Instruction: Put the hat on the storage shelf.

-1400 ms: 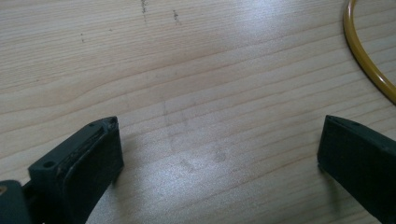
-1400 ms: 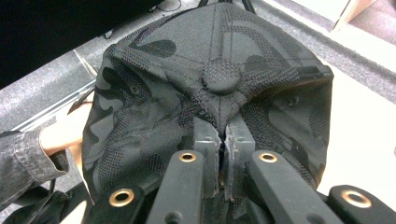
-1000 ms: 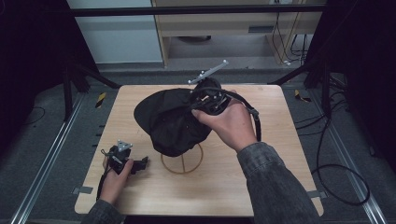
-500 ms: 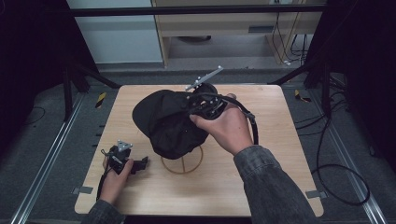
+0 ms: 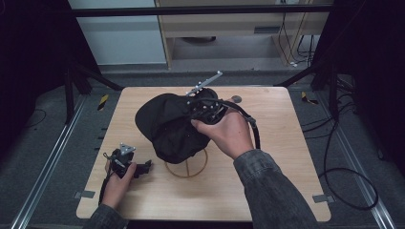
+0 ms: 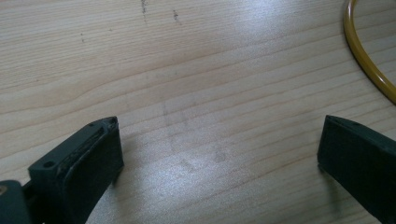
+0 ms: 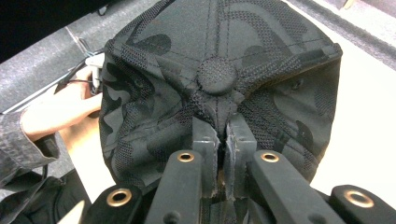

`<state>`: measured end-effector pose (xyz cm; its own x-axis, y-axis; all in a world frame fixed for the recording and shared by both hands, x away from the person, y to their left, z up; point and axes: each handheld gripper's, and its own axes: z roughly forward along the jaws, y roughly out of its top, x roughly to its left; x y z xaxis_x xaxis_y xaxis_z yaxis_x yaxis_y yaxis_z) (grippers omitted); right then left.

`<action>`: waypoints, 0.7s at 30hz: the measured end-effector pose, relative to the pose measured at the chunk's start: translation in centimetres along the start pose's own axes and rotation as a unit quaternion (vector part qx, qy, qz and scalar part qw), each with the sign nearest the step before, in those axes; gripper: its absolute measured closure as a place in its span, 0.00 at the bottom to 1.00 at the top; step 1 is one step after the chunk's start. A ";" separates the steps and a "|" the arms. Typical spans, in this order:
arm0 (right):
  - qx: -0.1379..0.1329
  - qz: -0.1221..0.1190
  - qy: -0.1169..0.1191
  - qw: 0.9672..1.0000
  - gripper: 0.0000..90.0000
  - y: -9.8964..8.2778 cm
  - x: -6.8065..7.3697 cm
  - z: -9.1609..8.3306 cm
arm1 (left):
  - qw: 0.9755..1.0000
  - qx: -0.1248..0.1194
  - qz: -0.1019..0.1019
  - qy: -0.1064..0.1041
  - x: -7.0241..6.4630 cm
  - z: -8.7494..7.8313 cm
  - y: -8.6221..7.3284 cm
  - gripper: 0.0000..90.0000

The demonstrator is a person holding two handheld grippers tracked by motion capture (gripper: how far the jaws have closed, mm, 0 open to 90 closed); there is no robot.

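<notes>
One yellow wire ring beneath black cap

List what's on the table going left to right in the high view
Left gripper resting on the table → black cap → right gripper pinching the cap's fabric → small round disc near the far edge.

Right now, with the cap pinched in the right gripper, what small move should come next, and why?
Probably lower the cap onto the wire stand. The right gripper pinches its crown fabric, and the cap hangs just above the stand's ring.
</notes>
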<state>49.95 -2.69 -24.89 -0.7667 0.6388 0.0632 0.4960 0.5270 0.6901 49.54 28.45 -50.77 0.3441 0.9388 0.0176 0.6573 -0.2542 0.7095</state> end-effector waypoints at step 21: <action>0.020 -0.019 -0.014 1.000 0.94 0.0 0.4 0.8 | 1.000 0.000 0.000 0.000 0.0 0.0 0.0 0.00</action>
<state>50.00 -2.00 -25.45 -0.7747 0.6321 0.0170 0.4821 0.5730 0.6627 49.55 28.45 -50.78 0.3440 0.9388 0.0173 0.6571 -0.2538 0.7098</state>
